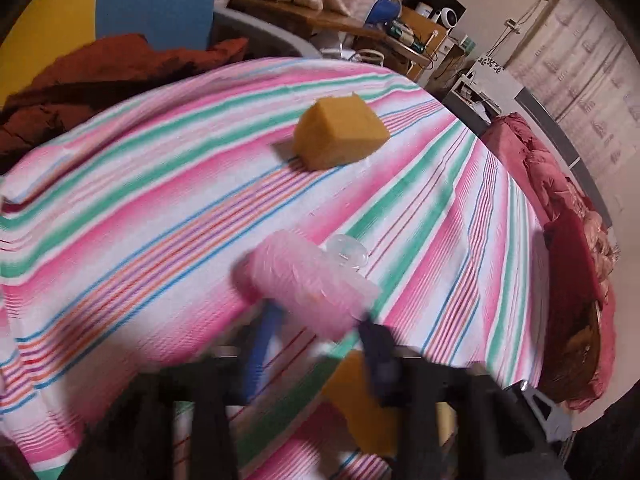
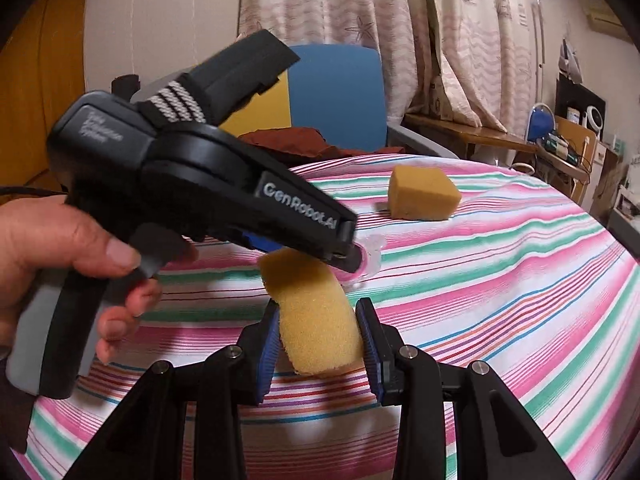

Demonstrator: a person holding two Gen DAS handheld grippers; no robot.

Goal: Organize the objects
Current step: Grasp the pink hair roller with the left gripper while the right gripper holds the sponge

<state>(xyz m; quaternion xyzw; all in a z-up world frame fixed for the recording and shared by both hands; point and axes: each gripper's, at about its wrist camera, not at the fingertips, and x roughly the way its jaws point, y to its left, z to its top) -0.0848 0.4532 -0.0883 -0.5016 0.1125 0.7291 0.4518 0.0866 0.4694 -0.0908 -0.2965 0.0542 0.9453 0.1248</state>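
My left gripper (image 1: 316, 320) is shut on a pink bristly brush (image 1: 306, 282) with a clear handle end (image 1: 347, 253), held just above the striped cloth. In the right wrist view the left gripper's black body (image 2: 200, 184) crosses the frame, its tip at the clear pink piece (image 2: 370, 254). My right gripper (image 2: 318, 320) is shut on a yellow sponge slab (image 2: 316, 316), which also shows under the left gripper in the left wrist view (image 1: 360, 404). A yellow sponge block (image 1: 340, 132) lies further back on the cloth, also seen in the right wrist view (image 2: 422, 194).
A pink, green and white striped cloth (image 1: 140, 208) covers the table. A blue and yellow chair (image 2: 332, 96) with dark red fabric (image 1: 80, 80) stands behind. Red bedding (image 1: 560, 200) lies at the right edge. Cluttered shelves (image 2: 560, 140) stand at the far right.
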